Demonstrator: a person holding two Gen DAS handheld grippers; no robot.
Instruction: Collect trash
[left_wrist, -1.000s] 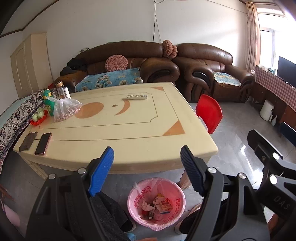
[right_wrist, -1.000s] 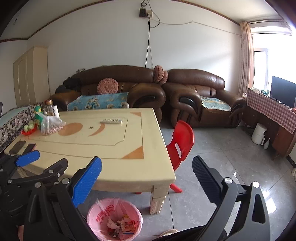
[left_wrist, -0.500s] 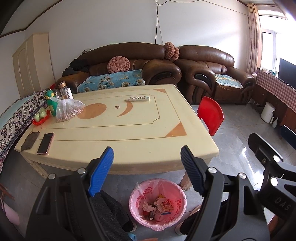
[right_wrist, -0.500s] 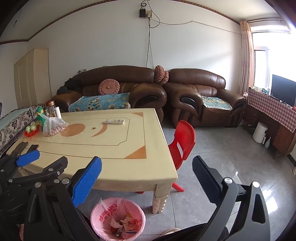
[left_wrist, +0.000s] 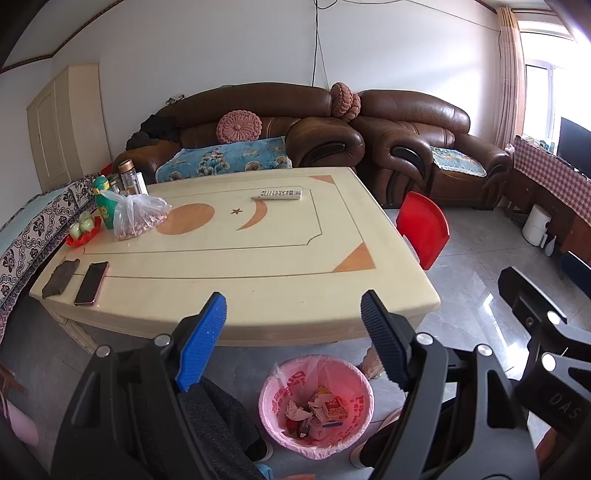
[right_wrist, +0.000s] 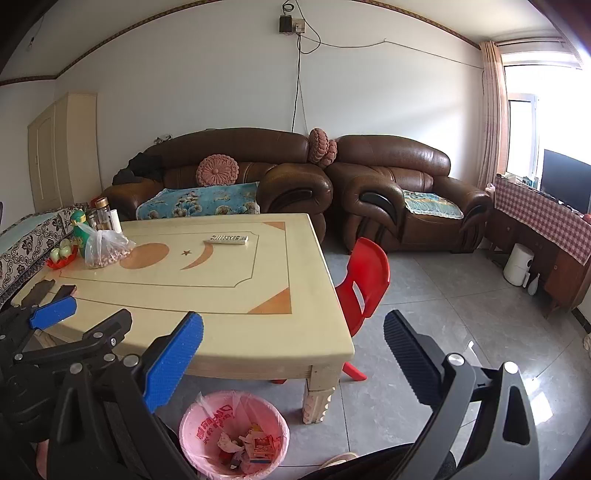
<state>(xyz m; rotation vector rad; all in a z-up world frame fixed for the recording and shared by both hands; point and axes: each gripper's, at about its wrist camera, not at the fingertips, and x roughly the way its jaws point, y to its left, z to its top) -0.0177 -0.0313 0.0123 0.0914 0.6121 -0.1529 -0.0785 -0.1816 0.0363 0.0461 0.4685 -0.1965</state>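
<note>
Both wrist views look forward and downward across the cream table (left_wrist: 236, 258) toward the brown sofas (right_wrist: 258, 173). The right view sits farther right, showing more floor. Both share the pink bin (left_wrist: 316, 402) at bottom centre.

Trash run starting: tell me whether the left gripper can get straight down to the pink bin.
Probably yes. The left gripper is open and empty, and the pink bin stands on the floor just below it, in front of the table.

Daylit room, evenly bright, window (right_wrist: 546, 122) at two o'clock blown out to white, glare streaks on grey floor (left_wrist: 487, 306) at four o'clock, soft shadow beneath counter (right_wrist: 221, 295), strong fisheye bending, dark corner vignetting, focus sharp throughout.
</note>
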